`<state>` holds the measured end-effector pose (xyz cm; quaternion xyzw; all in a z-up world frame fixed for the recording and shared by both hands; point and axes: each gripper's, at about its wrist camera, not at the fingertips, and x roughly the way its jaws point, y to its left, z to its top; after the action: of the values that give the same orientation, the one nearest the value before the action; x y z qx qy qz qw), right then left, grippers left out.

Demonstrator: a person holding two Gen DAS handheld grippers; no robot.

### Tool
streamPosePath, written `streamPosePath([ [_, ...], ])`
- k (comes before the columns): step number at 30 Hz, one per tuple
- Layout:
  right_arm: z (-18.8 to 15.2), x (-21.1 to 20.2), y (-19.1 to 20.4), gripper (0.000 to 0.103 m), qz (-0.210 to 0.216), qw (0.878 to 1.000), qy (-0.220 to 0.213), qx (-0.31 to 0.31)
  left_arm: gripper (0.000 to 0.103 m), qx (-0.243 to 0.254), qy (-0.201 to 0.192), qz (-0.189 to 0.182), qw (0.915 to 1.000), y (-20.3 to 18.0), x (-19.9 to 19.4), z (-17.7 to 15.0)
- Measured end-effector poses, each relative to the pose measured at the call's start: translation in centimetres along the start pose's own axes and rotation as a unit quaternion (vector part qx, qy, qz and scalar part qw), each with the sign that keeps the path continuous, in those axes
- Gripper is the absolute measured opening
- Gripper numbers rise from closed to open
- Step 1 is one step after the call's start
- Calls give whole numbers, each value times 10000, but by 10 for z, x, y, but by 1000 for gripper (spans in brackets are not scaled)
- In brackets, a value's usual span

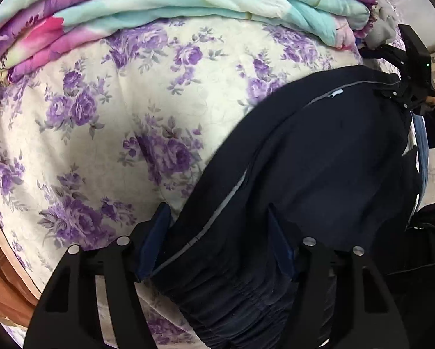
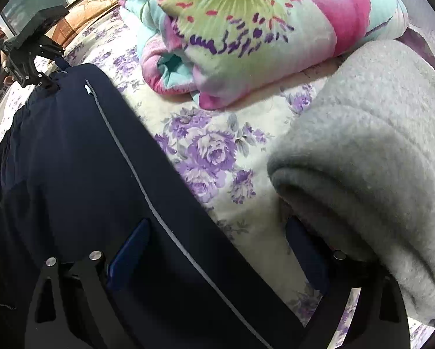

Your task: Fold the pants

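Observation:
Dark navy pants (image 1: pixel 319 160) with a thin grey side stripe lie across a bed with a floral sheet (image 1: pixel 115 116). My left gripper (image 1: pixel 218 241) has its blue pads on either side of the gathered elastic waistband, and the bunched cloth fills the gap between them. From the right wrist view the left gripper (image 2: pixel 53 80) sits at the far end of the pants (image 2: pixel 72 160). My right gripper (image 2: pixel 216 250) stands wide open over the pants' other end. One pad rests above the cloth and the other is beside a grey blanket. The left wrist view shows the right gripper (image 1: pixel 381 71) at that far end.
A folded pink and turquoise quilt (image 2: pixel 261 43) lies at the back of the bed. A thick grey blanket (image 2: pixel 377 145) sits close to the right gripper's outer finger. The wooden bed edge (image 1: pixel 2 276) runs along the left.

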<state>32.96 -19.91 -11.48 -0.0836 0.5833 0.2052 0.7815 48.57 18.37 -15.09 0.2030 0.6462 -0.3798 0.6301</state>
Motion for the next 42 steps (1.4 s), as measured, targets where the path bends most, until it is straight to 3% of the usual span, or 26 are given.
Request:
streamPosePath([
  [2, -1, 1, 2, 84, 41, 10000, -9, 23, 60, -96, -66, -89, 9999, -1, -6, -3],
  [4, -2, -2, 2, 82, 117, 9999, -11, 43, 60, -161, -184, -195, 9995, 0, -18, -7],
  [11, -1, -3, 8, 82, 27, 10000, 28, 77, 62, -67, -306, -107, 9995, -10, -30, -12],
  [16, 1, -1, 13, 82, 30, 10000, 6, 43, 69, -18, -331, -146, 9993, -6, -32, -17],
  [22, 5, 4, 14, 83, 95, 9999, 61, 48, 64, -399, -56, -115, 9991, 4, -3, -11],
  [27, 6, 3, 16, 82, 110, 9999, 59, 36, 62, -376, -236, -292, 9986, 9, -22, -17],
  [36, 4, 5, 13, 83, 74, 9999, 25, 65, 61, -238, -349, -252, 9988, 5, -35, -18],
  [42, 4, 6, 13, 83, 82, 10000, 4, 56, 58, -342, -76, -202, 9992, 9, -18, -16],
])
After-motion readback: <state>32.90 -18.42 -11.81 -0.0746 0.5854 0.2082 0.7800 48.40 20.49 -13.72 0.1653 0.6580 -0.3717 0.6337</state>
